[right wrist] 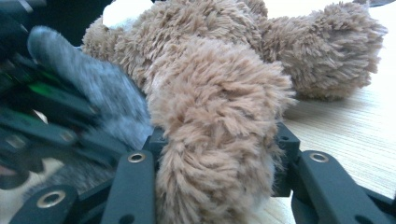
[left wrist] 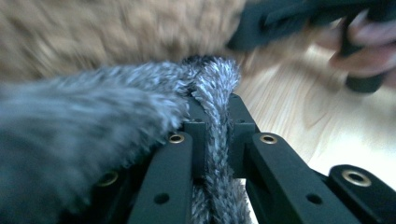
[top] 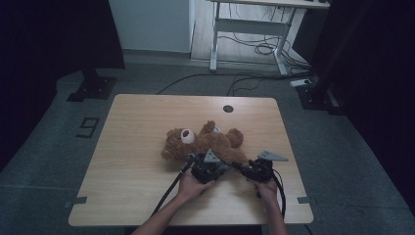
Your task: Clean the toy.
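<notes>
1. So, brown teddy bear [top: 203, 143] lies on the wooden table [top: 132, 161], near the person's edge, head toward the left; both grippers right at it.
2. Left gripper [left wrist: 215, 100] clenched on a fold of grey furry cloth [left wrist: 88, 130]; cloth bunches beside the bear's body; looks like a small garment, can't tell which kind.
3. Right gripper [right wrist: 219, 140] grasping a brown plush limb [right wrist: 215, 135], jaws pressed into the fur on both sides; limb held up off the table.
4. Judgement: dressing the bear, early-to-middle; both grips made; cloth touches the bear but is not visibly over the limb.
5. Left to do: draw cloth over limb; settle it on the body; let go.
</notes>
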The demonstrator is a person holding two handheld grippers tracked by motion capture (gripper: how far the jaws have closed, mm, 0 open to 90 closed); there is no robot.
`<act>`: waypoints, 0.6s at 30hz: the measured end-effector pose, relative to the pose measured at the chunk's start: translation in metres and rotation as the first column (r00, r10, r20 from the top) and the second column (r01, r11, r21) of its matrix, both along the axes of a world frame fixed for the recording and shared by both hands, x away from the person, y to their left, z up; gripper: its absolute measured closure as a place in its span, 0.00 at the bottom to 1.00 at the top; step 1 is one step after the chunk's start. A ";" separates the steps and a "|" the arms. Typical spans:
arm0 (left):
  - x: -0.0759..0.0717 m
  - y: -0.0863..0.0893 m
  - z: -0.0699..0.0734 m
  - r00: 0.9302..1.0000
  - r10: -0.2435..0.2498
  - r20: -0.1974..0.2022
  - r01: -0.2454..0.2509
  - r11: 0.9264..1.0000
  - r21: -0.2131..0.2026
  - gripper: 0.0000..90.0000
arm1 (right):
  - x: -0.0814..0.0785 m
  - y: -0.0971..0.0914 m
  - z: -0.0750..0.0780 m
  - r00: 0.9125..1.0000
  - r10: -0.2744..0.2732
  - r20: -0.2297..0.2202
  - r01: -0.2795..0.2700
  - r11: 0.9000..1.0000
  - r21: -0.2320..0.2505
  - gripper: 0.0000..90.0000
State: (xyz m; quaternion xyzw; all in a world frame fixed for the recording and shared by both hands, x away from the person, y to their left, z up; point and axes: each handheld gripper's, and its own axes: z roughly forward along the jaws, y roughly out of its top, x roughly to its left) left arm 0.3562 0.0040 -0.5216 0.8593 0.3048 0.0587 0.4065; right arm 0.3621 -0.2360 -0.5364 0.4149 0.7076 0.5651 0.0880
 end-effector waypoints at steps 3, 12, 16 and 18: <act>-0.003 0.006 0.001 1.000 0.008 0.006 -0.008 1.000 -0.020 0.91 | 0.000 0.000 0.000 1.000 0.002 0.002 -0.002 1.000 -0.003 0.63; -0.011 0.043 0.003 0.998 0.057 0.021 -0.057 0.998 -0.013 0.91 | 0.000 0.000 -0.001 1.000 0.007 0.002 -0.007 1.000 -0.004 0.63; -0.015 0.053 -0.005 0.998 0.066 -0.003 -0.067 0.998 -0.024 0.91 | 0.001 0.000 -0.001 1.000 0.010 0.003 -0.010 1.000 -0.006 0.63; -0.017 0.056 -0.003 0.998 0.066 0.002 -0.066 0.997 -0.031 0.91 | 0.001 0.000 -0.001 1.000 0.010 0.003 -0.010 1.000 -0.006 0.63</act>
